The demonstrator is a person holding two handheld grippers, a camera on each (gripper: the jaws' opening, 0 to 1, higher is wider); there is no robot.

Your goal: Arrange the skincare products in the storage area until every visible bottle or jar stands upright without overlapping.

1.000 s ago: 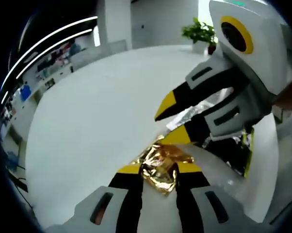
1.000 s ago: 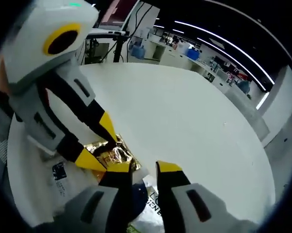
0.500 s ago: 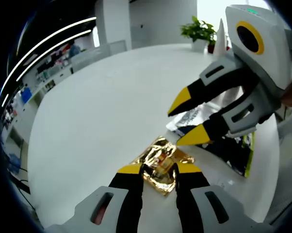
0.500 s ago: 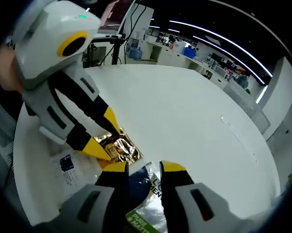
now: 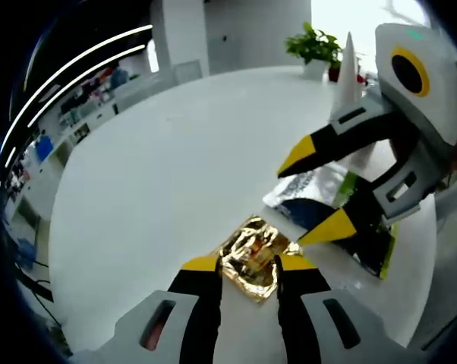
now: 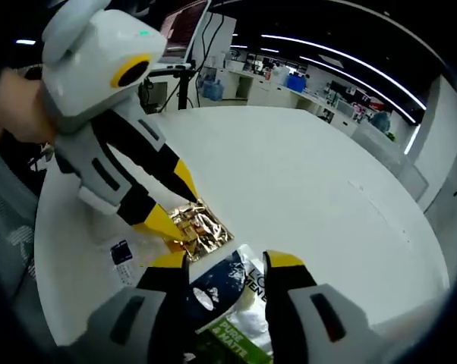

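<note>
My left gripper (image 5: pixel 240 263) sits low on the white table (image 5: pixel 160 159), and its two yellow tips are around the near edge of a gold packet (image 5: pixel 253 254). I think it has pinched that edge, but I cannot tell for sure if it is squeezing. My right gripper (image 6: pixel 225 260) has its jaws spread apart and holds nothing. It hangs just above a dark blue and green packet (image 6: pixel 225 303).

The gold packet lies flat, just beside the blue one. It looks thin, crinkly and very light, so I guess it will bend and slip easily. I would grab it by an edge, not the middle.

In the right gripper view, its long side runs from the left gripper's tips out toward the middle of the table. It cannot stand up alone, I think.
</note>
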